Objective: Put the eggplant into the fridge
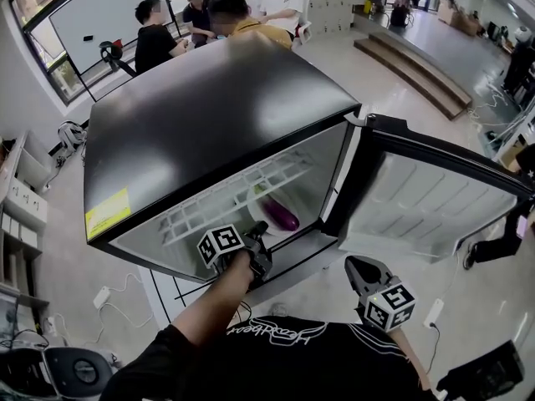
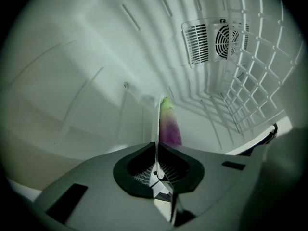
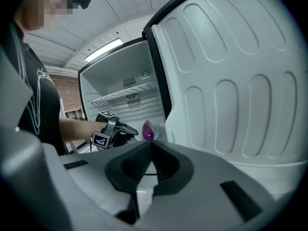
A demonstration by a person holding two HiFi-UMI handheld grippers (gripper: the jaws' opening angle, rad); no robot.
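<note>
A purple eggplant (image 1: 283, 215) (image 2: 169, 127) with a green stem end lies on a white plate (image 1: 262, 220) on the floor of the open fridge (image 1: 201, 115). My left gripper (image 1: 258, 237) (image 2: 156, 151) reaches into the fridge opening and is shut on the plate's near rim (image 2: 158, 121), which shows edge-on between the jaws. The right gripper view shows the left gripper (image 3: 131, 129) just left of the eggplant (image 3: 147, 133). My right gripper (image 1: 358, 268) (image 3: 151, 146) hangs outside the fridge below the open door, shut and holding nothing.
The fridge door (image 1: 422, 199) (image 3: 231, 81) stands open to the right. A white wire shelf (image 1: 226, 200) (image 2: 250, 81) sits above the plate, and a fan vent (image 2: 215, 40) is on the back wall. Several people (image 1: 209, 15) sit behind the fridge. Cables lie on the floor (image 1: 109, 295).
</note>
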